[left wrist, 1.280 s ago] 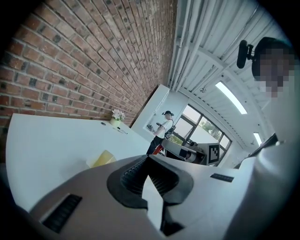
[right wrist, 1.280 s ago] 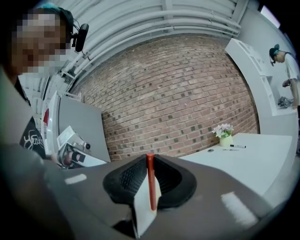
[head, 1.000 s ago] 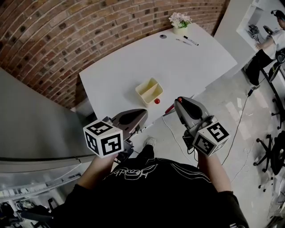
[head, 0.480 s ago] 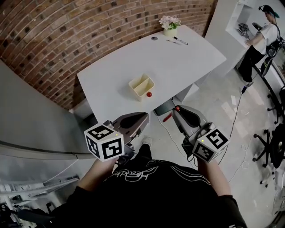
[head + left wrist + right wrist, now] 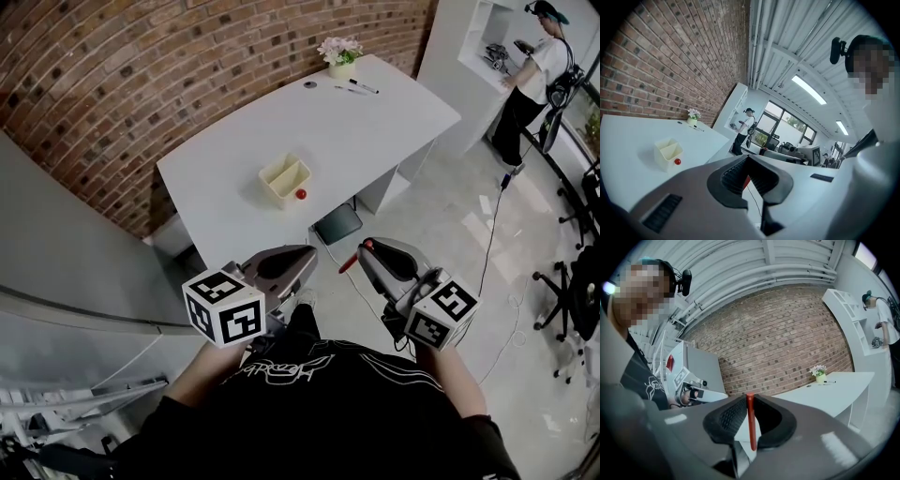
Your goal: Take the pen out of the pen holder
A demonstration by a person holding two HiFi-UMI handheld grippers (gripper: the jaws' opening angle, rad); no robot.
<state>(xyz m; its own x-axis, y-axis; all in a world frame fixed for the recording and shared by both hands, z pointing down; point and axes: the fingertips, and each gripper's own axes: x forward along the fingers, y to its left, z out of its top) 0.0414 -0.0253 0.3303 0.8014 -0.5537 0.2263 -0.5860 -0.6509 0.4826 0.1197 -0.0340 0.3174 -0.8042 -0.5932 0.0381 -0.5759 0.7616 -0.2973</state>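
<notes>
The cream pen holder (image 5: 284, 181) stands near the front edge of the white table (image 5: 375, 122), with a small red ball (image 5: 301, 194) against its side. In the left gripper view the pen holder (image 5: 668, 152) and ball (image 5: 677, 161) lie far off to the left. My right gripper (image 5: 364, 251) is shut on a red pen (image 5: 349, 262), which stands upright between its pads (image 5: 750, 420). My left gripper (image 5: 309, 255) has its jaw tips together and holds nothing (image 5: 747, 158). Both grippers hang off the table, above the floor in front of my body.
A flower pot (image 5: 340, 53), a black pen (image 5: 364, 87) and a small dark disc (image 5: 310, 84) lie at the table's far end. A person (image 5: 530, 80) stands at a white shelf at the right. A cable (image 5: 492, 234) runs over the tiled floor; a brick wall backs the table.
Both grippers and I have drawn back from the table, which now sits farther up and away. The red pen stays in the right gripper.
</notes>
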